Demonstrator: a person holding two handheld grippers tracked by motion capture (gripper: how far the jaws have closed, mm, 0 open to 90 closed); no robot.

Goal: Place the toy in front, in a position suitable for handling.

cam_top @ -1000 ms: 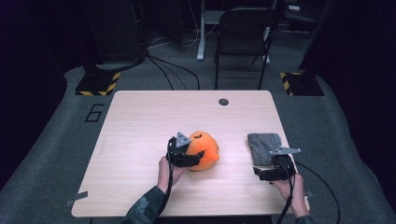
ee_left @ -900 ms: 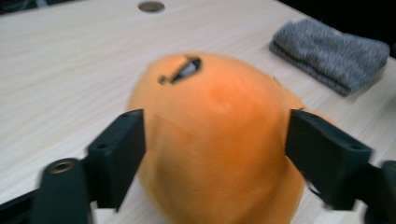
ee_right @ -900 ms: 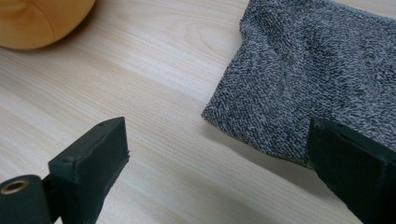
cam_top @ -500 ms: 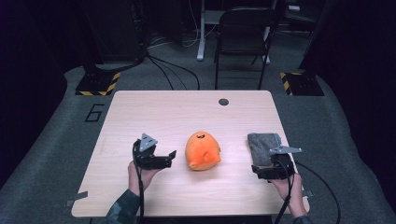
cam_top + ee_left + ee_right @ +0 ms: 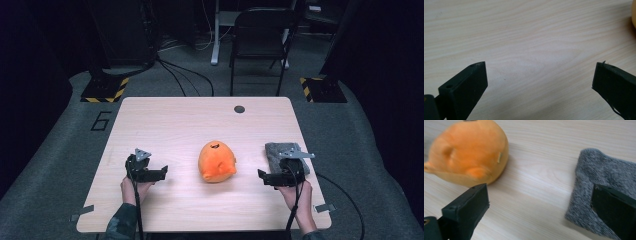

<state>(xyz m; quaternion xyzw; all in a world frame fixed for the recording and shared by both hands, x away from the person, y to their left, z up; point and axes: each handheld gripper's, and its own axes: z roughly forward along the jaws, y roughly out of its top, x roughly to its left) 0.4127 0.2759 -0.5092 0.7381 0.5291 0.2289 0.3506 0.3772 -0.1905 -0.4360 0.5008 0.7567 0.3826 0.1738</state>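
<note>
1. I see the orange plush toy lying on the wooden table, near the middle of its near half, with nothing holding it.
2. My left gripper sits well to the left of the toy, over bare table. Its jaws have just been opening and now stand spread wide, with only wood grain between them in the left gripper view. A sliver of the toy shows at that view's right edge.
3. My right gripper is to the right of the toy, just in front of a grey knitted cloth that lies near the table's right edge. Its jaws have also just been opening and stand spread apart, gripping nothing.
4. In the right gripper view the toy lies beyond the left-hand jaw, apart from it. The right-hand jaw stands over the near part of the cloth; I cannot tell whether it touches it.
5. A small dark round disc sits near the table's far edge.
</note>
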